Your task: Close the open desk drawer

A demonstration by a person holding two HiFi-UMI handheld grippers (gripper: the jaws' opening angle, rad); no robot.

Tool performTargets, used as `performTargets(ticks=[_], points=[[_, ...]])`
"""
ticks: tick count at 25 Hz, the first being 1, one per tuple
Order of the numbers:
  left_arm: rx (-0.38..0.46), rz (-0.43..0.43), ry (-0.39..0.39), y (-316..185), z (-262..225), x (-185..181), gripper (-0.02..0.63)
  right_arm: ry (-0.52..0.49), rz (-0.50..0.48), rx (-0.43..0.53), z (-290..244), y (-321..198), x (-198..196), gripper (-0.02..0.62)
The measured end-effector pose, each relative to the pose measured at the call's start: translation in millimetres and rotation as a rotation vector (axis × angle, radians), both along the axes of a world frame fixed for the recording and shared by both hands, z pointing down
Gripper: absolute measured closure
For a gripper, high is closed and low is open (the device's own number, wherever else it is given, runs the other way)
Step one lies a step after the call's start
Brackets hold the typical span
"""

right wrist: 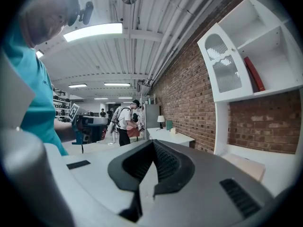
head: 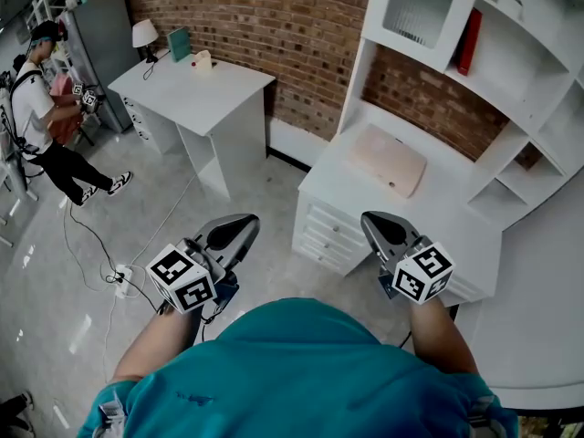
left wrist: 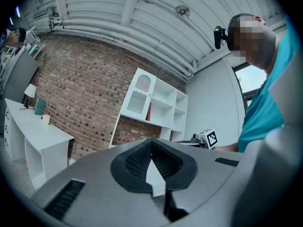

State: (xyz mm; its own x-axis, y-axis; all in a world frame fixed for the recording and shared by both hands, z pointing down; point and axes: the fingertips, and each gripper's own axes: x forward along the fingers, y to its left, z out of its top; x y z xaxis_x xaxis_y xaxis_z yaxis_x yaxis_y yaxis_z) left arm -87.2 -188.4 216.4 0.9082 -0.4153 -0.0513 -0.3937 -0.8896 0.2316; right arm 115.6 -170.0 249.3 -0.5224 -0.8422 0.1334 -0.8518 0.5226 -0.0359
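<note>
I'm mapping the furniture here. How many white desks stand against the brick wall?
2. The left desk stands farther off and carries a lamp; the near desk sits under the shelf unit. Others may lie outside the view.

We're in a teal short-sleeved shirt (head: 301,363) here, and behind each claw sits a cube (head: 182,276) of black-and-white square markers. The left gripper (head: 235,231) and right gripper (head: 381,229) wear smooth grey shells. Up at the claw tips the pads (left wrist: 135,162) are black and finely ribbed, with dark slotted vents (left wrist: 66,197) either side.
</note>
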Motion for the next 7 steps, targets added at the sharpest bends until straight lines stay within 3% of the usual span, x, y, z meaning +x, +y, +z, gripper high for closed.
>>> performTargets(ticks=[7], points=[[0.003, 0.005, 0.003, -0.4, 2.5, 2.6, 0.600, 0.006, -0.002, 0.000, 2.5, 0.1, 2.1, 0.575]])
